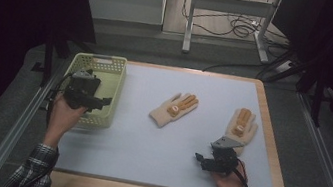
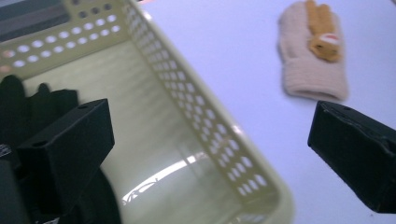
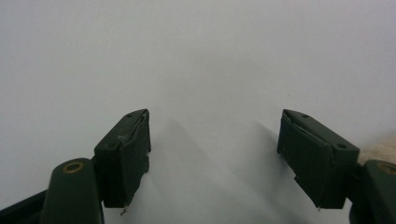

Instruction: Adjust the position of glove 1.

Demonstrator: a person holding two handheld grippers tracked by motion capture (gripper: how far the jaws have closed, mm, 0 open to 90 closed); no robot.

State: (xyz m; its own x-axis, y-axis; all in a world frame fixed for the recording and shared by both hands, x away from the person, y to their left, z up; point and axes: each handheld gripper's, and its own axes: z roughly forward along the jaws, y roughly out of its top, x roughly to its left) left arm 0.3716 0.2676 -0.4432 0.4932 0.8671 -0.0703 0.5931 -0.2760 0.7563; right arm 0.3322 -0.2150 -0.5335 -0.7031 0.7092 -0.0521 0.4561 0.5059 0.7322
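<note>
Two cream knit gloves with orange animal patches lie on the white mat (image 1: 146, 146). One glove (image 1: 174, 110) (image 2: 315, 51) is near the middle, the other glove (image 1: 243, 126) is to the right. My left gripper (image 1: 100, 102) (image 2: 210, 121) hangs open above the pale yellow basket (image 1: 112, 72) (image 2: 210, 126), with nothing between its jaws. My right gripper (image 1: 202, 161) (image 3: 215, 130) stands open low over bare mat, just in front of the right glove's cuff (image 3: 383, 144), and points left.
Something dark (image 2: 28, 98) lies inside the basket behind my left jaw; I cannot tell what it is. The mat rests on a wooden table (image 1: 276, 156). Beyond the table stand a desk frame (image 1: 228, 12) and cables on the floor.
</note>
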